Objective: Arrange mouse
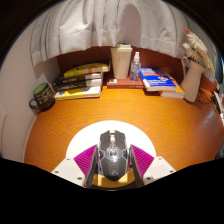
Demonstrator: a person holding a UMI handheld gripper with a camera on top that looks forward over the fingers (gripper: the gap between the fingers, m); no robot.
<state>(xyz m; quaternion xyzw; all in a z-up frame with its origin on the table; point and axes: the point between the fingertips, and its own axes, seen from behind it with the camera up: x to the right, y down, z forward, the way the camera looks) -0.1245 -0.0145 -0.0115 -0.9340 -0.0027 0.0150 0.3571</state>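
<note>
A black and grey computer mouse (112,152) sits between my gripper's (113,160) two fingers, with the magenta pads (85,159) pressing on both of its sides. It is held over a round white mat (113,131) on the wooden desk (70,125). The mouse's front points away from me toward the back of the desk.
At the back stand a stack of books (79,82) and a green mug (42,96) on the left, a white box (121,60) and a small bottle (135,67) in the middle, books (160,82) and a vase with flowers (192,72) on the right. A curtain hangs behind.
</note>
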